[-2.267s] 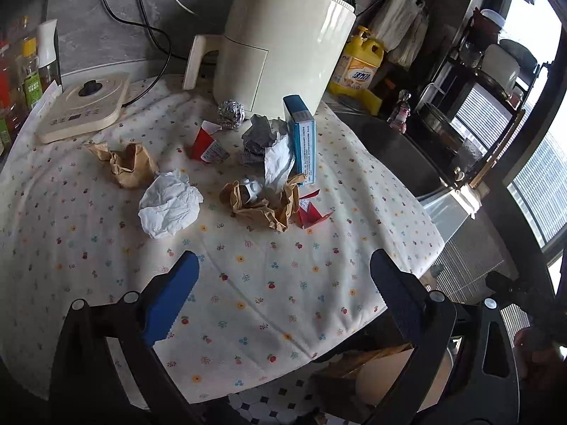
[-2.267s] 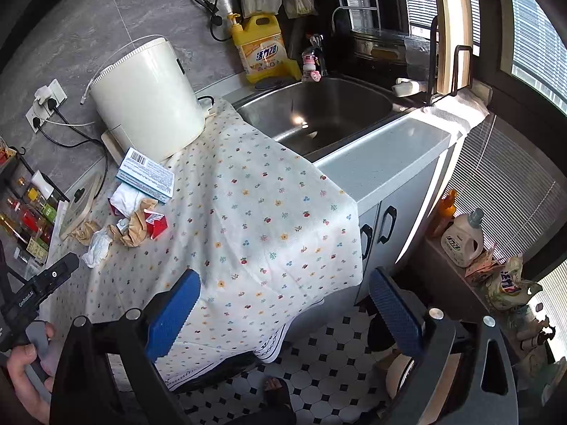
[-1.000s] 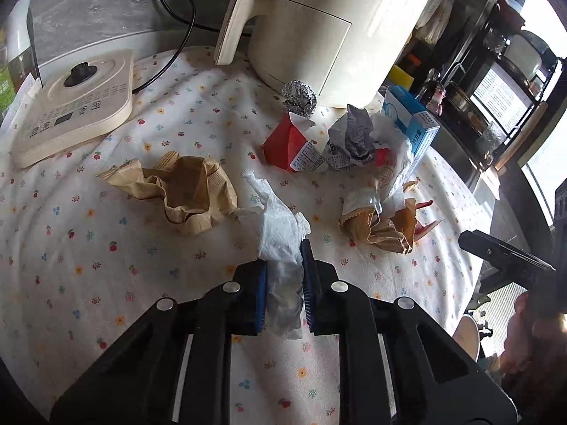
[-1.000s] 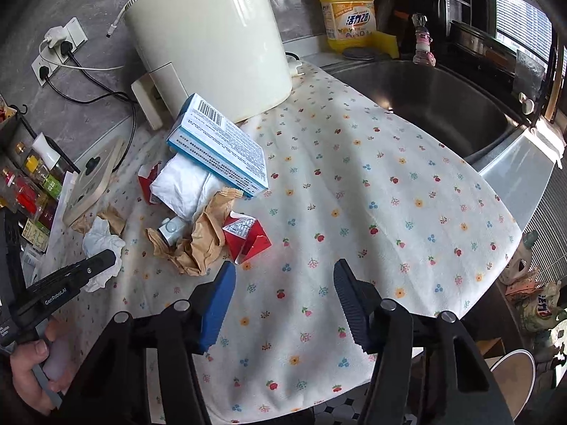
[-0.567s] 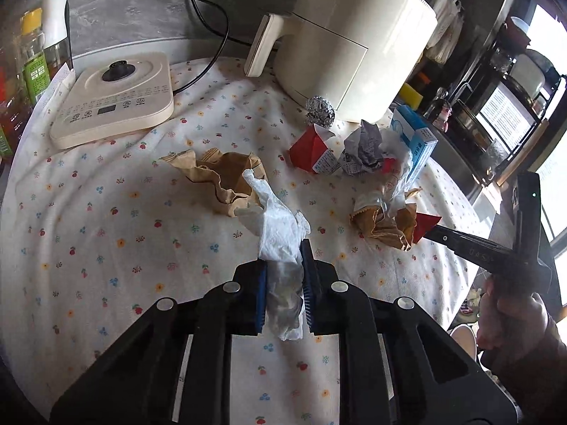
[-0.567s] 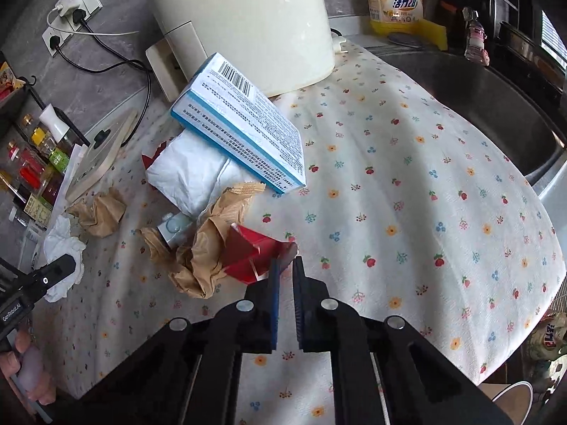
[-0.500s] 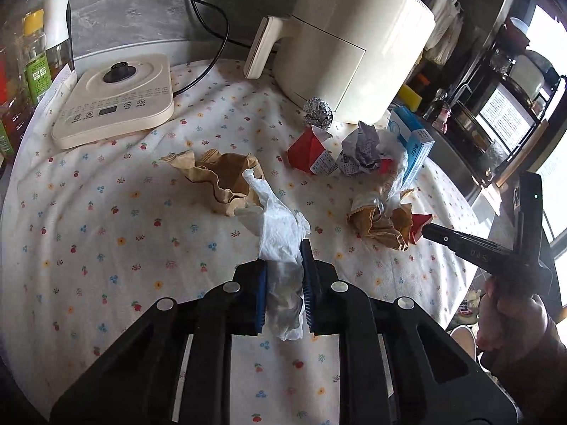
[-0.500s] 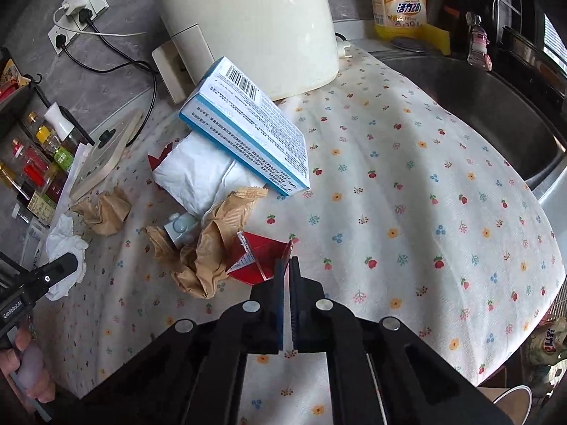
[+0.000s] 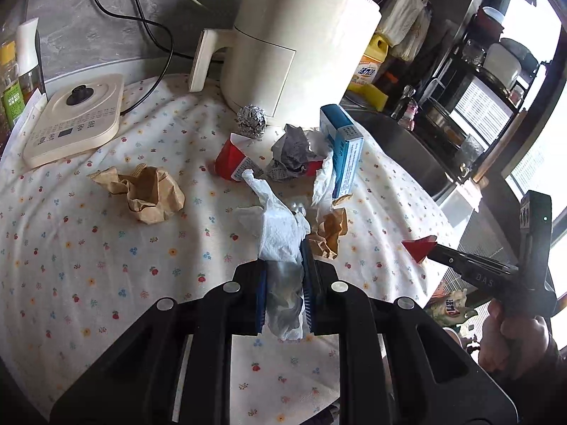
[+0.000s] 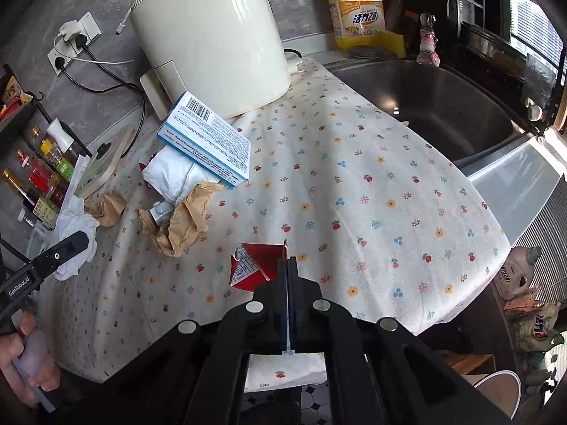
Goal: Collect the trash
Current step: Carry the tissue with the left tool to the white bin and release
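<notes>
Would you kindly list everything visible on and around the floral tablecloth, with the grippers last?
Crumpled white paper towel: one, white, in the left hand-held gripper.
Torn red carton piece: one, red, in the right hand-held gripper.
Crumpled brown paper: two wads, brown, on the cloth.
Blue-and-white cardboard box: one, leaning on other trash.
Foil ball: one, silver, by the fryer.
Cream air fryer: one, at the back.
Yellow detergent bottle: one, beside the steel sink.
Left hand-held gripper: black, shut on towel.
Right hand-held gripper: black, shut on carton.
</notes>
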`<state>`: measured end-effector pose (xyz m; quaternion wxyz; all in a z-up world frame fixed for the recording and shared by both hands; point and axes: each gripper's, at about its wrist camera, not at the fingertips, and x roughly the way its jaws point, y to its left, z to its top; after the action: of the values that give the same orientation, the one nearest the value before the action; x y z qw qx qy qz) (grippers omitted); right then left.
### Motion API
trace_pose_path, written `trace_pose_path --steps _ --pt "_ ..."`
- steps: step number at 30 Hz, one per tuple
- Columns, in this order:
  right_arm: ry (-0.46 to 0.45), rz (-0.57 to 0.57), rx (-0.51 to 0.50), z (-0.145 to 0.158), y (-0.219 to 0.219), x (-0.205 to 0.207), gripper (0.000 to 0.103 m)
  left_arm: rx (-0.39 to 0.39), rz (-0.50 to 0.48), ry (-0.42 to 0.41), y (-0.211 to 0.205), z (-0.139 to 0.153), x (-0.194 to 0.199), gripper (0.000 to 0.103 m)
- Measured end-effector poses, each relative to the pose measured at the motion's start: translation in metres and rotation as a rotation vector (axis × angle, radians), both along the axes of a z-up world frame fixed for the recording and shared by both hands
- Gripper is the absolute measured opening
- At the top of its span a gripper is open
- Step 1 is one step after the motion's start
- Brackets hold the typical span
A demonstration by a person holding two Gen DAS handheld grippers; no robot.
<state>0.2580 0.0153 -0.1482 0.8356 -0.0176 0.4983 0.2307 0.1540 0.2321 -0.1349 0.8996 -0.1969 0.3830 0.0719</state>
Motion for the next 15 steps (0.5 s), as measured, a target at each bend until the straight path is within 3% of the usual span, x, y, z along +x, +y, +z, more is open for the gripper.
trace_pose_path --steps 15 --pt "-0.016 -0.247 -0.002 0.028 -0.160 -0.035 0.002 -0.010 -0.233 -0.007 -0.129 0.007 0.045 0.017"
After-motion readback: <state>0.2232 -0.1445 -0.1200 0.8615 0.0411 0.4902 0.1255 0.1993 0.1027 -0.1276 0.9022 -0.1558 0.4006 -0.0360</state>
